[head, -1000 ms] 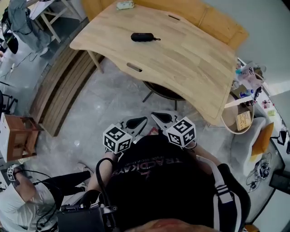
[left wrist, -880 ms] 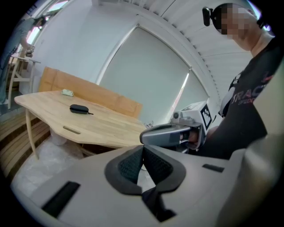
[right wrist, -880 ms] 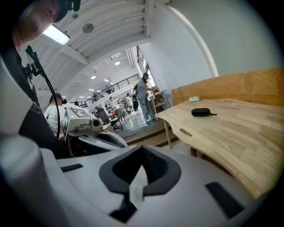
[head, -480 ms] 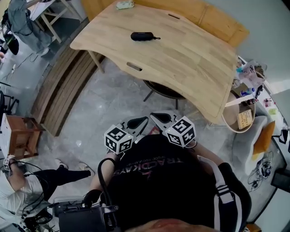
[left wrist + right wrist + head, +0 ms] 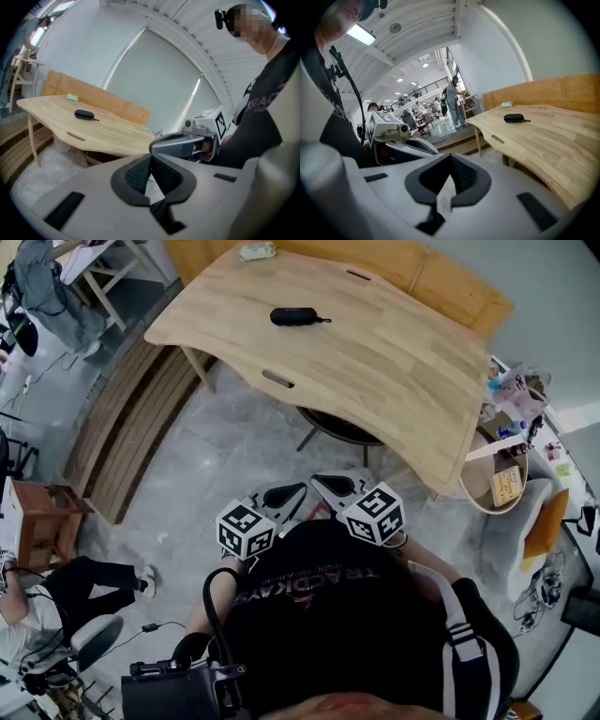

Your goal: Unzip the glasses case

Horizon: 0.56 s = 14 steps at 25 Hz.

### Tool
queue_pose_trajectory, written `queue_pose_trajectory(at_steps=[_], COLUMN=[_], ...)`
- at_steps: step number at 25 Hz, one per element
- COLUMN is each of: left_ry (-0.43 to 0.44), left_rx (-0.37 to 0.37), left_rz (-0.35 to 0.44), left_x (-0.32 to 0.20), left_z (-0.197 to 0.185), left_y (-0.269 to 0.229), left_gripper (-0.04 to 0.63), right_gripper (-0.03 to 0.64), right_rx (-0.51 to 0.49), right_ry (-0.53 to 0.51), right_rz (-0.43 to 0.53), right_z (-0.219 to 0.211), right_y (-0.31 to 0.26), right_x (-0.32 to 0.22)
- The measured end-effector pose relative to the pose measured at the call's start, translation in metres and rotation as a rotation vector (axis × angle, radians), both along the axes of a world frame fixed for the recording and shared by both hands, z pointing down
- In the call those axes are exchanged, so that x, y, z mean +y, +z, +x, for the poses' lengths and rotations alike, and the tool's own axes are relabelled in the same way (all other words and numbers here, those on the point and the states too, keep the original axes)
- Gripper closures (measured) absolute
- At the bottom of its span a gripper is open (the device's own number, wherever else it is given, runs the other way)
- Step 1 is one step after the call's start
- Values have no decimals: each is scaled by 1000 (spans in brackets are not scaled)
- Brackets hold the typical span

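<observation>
Close against the wearer's black shirt (image 5: 319, 601), the left gripper (image 5: 151, 158) and the right gripper (image 5: 450, 158) are held side by side, short of the counter (image 5: 375, 362) and well apart from it. Both tilt slightly down towards its near edge. Each gripper's jaws are pressed together with nothing between them. Only the head view shows the pair over the grey floor (image 5: 234, 446), their tips nearly meeting. The left gripper view alone takes in a pale window panel (image 5: 159, 79) behind the counter. The right gripper view alone reveals a bright hall with people (image 5: 452, 101) standing beyond the counter's end. The black glasses case (image 5: 294, 316) lies closed on the counter's far half, near a small pale object (image 5: 257, 250) at its far edge.
</observation>
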<state>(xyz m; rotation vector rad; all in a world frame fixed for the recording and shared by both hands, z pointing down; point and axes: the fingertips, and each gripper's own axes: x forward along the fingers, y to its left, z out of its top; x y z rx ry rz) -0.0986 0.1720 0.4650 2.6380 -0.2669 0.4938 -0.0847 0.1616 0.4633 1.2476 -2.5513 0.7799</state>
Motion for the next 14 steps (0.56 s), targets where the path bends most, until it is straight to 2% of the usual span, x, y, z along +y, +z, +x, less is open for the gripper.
queue_pose_trajectory(at_steps=[14], left_ry=[-19], left_rx=[5], left_rz=[3], left_x=[-4], left_z=[-5], left_y=[-1], left_gripper=[583], right_gripper=[601], right_rx=[6], right_ry=[-23], right_rz=[1], right_z=[-6], right_y=[0], right_x=[-3])
